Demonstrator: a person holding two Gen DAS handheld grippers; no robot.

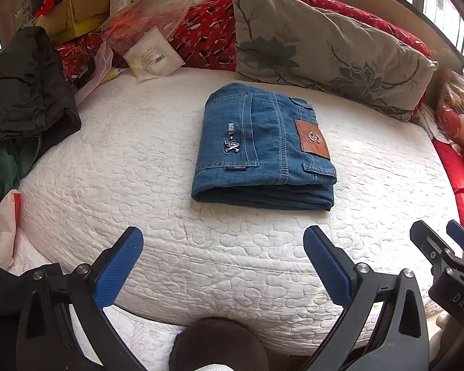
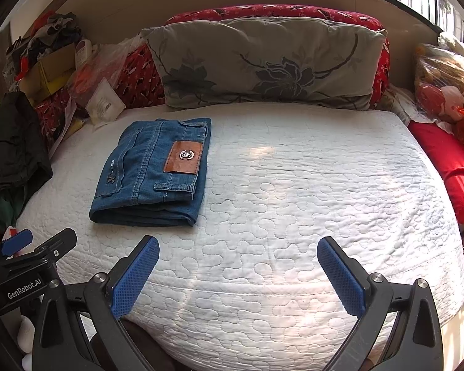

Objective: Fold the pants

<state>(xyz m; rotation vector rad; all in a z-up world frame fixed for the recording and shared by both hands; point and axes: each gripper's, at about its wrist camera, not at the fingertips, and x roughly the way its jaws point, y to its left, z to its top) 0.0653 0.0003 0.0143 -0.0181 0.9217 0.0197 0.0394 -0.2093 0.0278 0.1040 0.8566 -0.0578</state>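
Observation:
Blue jeans lie folded into a compact rectangle on the white quilted bed, back pocket and brown leather patch facing up. In the right wrist view the same jeans sit left of centre. My left gripper hovers open over the bed's near edge, short of the jeans, holding nothing. My right gripper is also open and empty, to the right of the jeans. The right gripper shows at the left wrist view's right edge, and the left gripper at the right wrist view's left edge.
A grey floral pillow leans on red patterned cushions at the bed's far side. Dark and green clothes, a cardboard box and plastic bags pile up at the left. A red cushion and toys lie right.

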